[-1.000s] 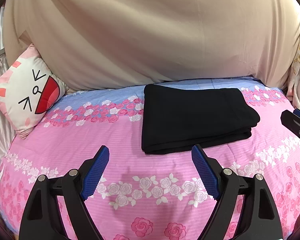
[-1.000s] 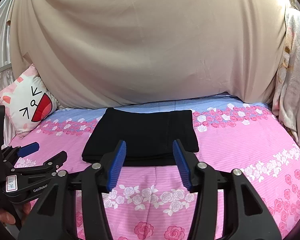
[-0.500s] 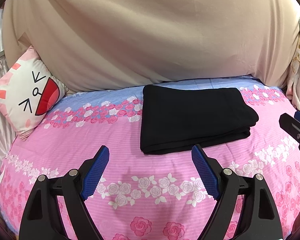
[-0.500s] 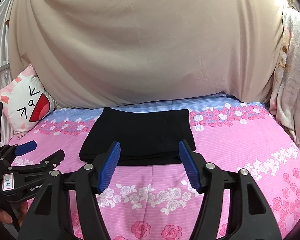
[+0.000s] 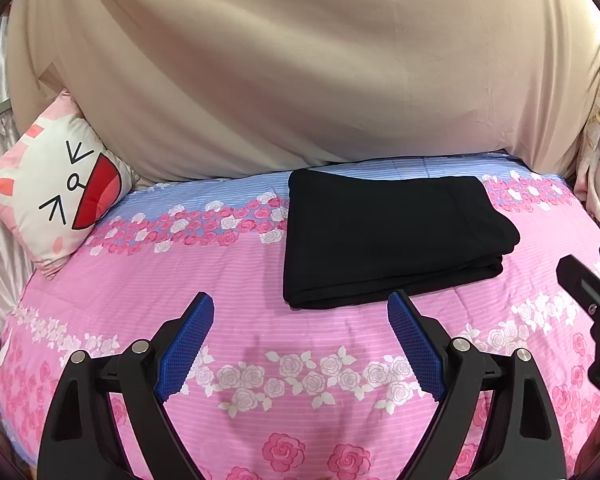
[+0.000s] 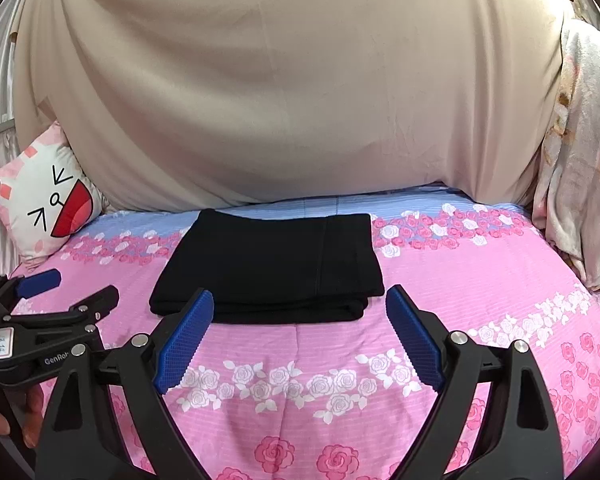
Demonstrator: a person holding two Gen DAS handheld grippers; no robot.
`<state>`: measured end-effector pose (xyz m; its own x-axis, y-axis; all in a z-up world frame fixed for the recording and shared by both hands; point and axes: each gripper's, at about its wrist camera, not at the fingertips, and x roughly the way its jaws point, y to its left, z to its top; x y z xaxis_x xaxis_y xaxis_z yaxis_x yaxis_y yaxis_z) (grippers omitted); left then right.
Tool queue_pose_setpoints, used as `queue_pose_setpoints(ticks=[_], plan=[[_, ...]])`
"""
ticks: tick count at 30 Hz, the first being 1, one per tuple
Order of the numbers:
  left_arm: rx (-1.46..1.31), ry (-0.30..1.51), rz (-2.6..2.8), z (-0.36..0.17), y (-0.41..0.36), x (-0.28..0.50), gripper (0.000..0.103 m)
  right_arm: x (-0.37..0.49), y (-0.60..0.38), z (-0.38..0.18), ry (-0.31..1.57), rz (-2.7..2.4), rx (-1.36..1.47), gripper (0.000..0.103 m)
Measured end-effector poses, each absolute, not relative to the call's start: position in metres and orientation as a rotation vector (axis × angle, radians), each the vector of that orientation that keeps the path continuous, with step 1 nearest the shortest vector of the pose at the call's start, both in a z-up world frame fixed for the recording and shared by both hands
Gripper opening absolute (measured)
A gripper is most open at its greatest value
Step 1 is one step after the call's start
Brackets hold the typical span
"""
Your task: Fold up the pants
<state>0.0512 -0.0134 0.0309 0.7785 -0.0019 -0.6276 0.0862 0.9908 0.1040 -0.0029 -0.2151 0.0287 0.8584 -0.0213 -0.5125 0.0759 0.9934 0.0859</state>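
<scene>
The black pants (image 5: pixel 388 236) lie folded into a flat rectangle on the pink floral bed sheet (image 5: pixel 300 380), toward the far side; they show in the right wrist view too (image 6: pixel 272 268). My left gripper (image 5: pixel 300 340) is open and empty, held above the sheet in front of the pants. My right gripper (image 6: pixel 300 336) is open and empty, just in front of the pants' near edge. The left gripper also shows in the right wrist view (image 6: pixel 60 292), and the right gripper at the edge of the left wrist view (image 5: pixel 592 280).
A cat-face pillow (image 5: pixel 56 192) leans at the far left. A beige cloth (image 5: pixel 300 80) covers the wall behind the bed. A floral blanket (image 6: pixel 580 140) hangs at the right. The sheet's blue band (image 6: pixel 380 204) runs along the far edge.
My right gripper has opened wider, from nearly narrow to fully spread. Both grippers have pulled back slightly from the pants. The pants have not moved.
</scene>
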Motion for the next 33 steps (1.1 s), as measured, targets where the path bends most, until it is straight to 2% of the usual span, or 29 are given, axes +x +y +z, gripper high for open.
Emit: queue_pose_setpoints(ticks=[33], plan=[[0.091,0.714,-0.057,0.020,-0.010,0.066,0.087,0.002,-0.215,0.018,0.565,-0.054,0.098,0.086]])
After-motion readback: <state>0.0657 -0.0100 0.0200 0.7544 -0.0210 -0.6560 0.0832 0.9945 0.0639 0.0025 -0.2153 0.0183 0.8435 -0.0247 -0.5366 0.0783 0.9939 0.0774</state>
